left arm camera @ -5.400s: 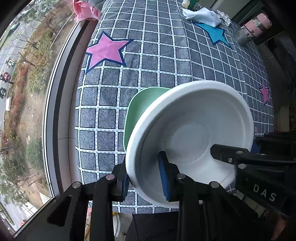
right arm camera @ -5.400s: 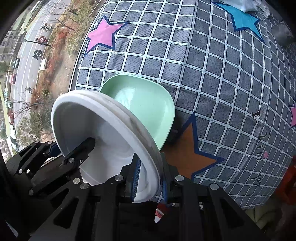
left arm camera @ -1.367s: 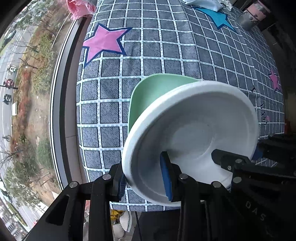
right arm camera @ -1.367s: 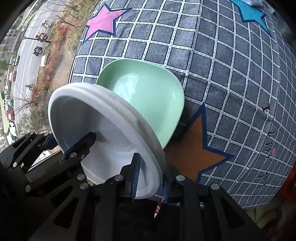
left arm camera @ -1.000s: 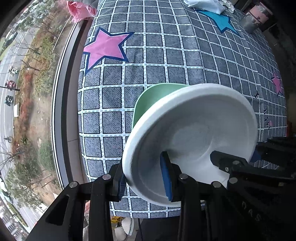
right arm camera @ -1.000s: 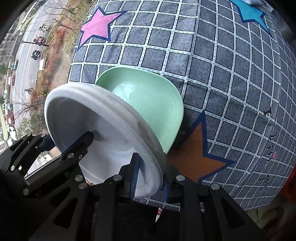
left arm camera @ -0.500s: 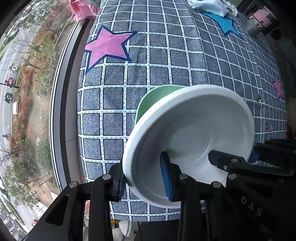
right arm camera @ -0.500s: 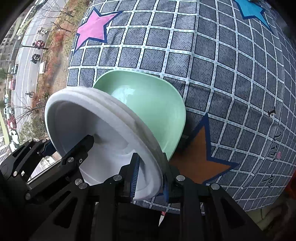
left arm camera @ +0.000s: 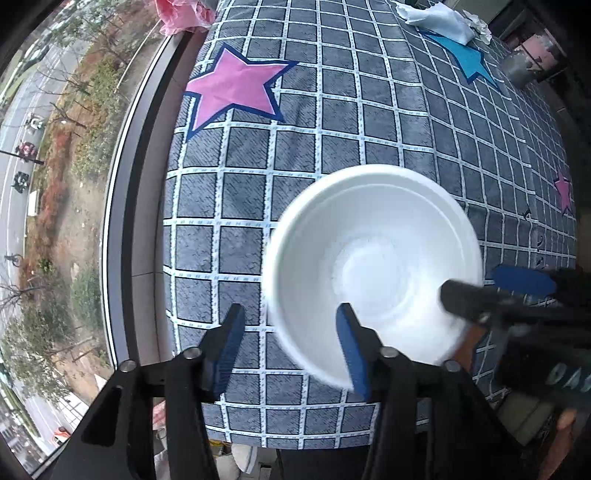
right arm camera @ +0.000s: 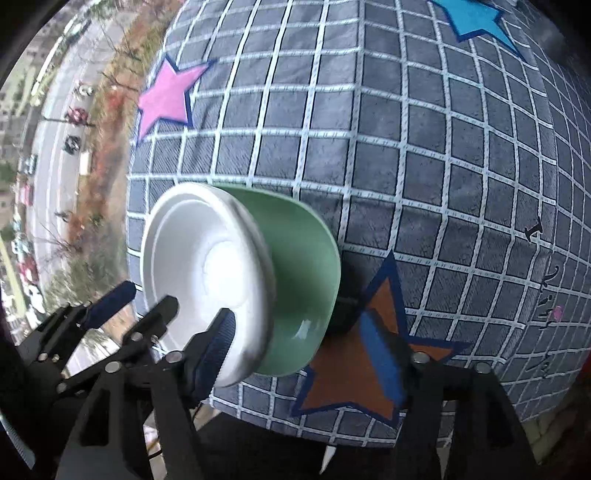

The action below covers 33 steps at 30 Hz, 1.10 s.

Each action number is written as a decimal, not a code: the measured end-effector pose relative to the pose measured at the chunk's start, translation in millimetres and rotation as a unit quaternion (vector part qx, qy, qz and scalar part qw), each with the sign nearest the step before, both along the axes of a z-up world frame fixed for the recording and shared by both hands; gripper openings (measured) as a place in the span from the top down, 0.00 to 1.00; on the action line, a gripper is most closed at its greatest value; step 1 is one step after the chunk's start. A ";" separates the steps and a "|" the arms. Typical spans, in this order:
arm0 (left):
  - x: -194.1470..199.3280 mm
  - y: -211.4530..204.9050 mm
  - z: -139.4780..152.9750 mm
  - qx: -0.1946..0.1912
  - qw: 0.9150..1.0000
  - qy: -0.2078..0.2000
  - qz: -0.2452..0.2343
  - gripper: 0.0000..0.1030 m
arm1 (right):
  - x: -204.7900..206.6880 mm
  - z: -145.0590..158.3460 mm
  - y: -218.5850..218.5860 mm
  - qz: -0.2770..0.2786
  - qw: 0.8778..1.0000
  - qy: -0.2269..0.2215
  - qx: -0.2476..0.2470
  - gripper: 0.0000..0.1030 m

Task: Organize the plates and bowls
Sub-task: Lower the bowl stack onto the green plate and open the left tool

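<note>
A white plate [left arm camera: 373, 266] lies on top of a green bowl [right arm camera: 303, 288] near the front left edge of the checkered tablecloth; in the left wrist view the white plate hides the bowl. My left gripper [left arm camera: 291, 347] is open, its blue-padded fingers straddling the plate's near rim without clamping it. My right gripper [right arm camera: 303, 354] is open too, one finger beside the plate's rim and the other over the orange star. The left gripper's fingers [right arm camera: 110, 302] show at the lower left of the right wrist view.
The grey checkered tablecloth [left arm camera: 332, 110] has a pink star [left arm camera: 236, 88], a blue star [left arm camera: 465, 59] and an orange star [right arm camera: 354, 362]. A white cloth [left arm camera: 439, 22] and a grey-pink container [left arm camera: 528, 62] sit far back. A window edge [left arm camera: 125, 184] runs along the left.
Both grippers have opened and let go of the white plate. The plate, held tilted above the green bowl before, now rests flat on it.
</note>
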<state>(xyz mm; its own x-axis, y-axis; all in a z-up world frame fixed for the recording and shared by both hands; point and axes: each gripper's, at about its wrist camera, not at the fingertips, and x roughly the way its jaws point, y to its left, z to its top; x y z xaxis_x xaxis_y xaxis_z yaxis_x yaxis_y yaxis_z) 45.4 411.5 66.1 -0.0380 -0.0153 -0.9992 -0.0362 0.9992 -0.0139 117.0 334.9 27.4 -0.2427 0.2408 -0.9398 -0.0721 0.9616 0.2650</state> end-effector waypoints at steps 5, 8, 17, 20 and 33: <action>-4.0 -12.4 19.0 0.005 0.998 -0.052 -0.020 0.16 | 2.1 23.2 -11.9 0.011 0.999 -0.036 -0.006 0.30; -4.0 -27.8 32.7 -0.002 0.997 -0.073 -0.034 0.13 | -3.4 42.6 -27.8 0.031 0.997 -0.071 -0.028 0.30; -1.5 -73.3 61.6 -0.015 0.995 -0.096 -0.009 0.12 | -26.5 79.4 -103.6 0.007 0.992 -0.117 -0.048 0.30; -6.9 -87.4 78.7 0.033 0.993 -0.109 -0.005 0.13 | -33.6 89.5 -123.1 0.016 0.990 -0.129 -0.048 0.30; -36.4 -109.0 110.4 -0.061 0.989 -0.078 0.109 0.07 | -51.1 114.5 -167.4 0.048 0.985 -0.161 -0.034 0.30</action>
<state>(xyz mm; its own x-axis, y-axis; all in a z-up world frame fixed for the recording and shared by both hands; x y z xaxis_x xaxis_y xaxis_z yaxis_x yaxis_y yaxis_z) 9.0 302.5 176.5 0.1331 -0.1262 -0.9830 -0.2383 0.9587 -0.1554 65.9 167.4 141.9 0.0525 0.1655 -0.9848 -0.2334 0.9609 0.1491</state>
